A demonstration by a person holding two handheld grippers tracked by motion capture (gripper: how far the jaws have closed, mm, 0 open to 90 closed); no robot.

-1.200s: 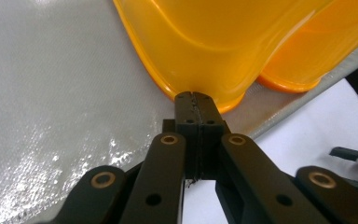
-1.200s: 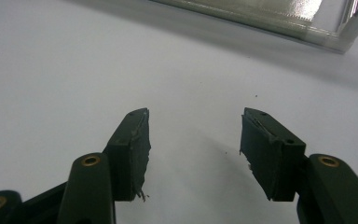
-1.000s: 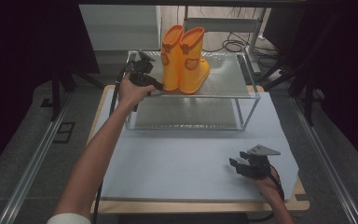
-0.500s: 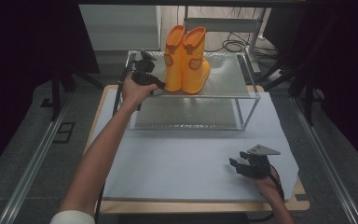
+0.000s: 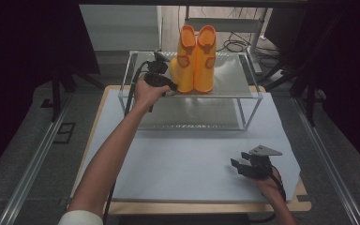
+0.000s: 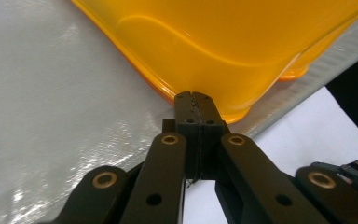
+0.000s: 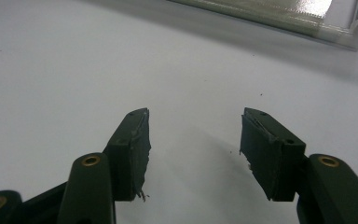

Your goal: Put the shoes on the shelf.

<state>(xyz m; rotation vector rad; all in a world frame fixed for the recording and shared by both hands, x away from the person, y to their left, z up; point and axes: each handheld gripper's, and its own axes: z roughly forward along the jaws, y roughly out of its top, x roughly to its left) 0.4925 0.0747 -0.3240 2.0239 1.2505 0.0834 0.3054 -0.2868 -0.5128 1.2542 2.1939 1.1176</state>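
Jaws pressed together, the left gripper (image 6: 196, 105) nudges the glossy orange rubber boots (image 5: 196, 60) on the metal rack's top shelf (image 5: 234, 79), at twelve o'clock; the right gripper (image 7: 193, 140) idles wide-jawed at five o'clock on the white tabletop (image 5: 183, 154)

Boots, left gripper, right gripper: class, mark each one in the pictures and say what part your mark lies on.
boots (image 5: 196, 65), high view, on the orange shafts.
left gripper (image 6: 196, 108), left gripper view, at the shut jaw tips against the boot's sole edge.
right gripper (image 7: 195, 135), right gripper view, midway between the open jaw tips.
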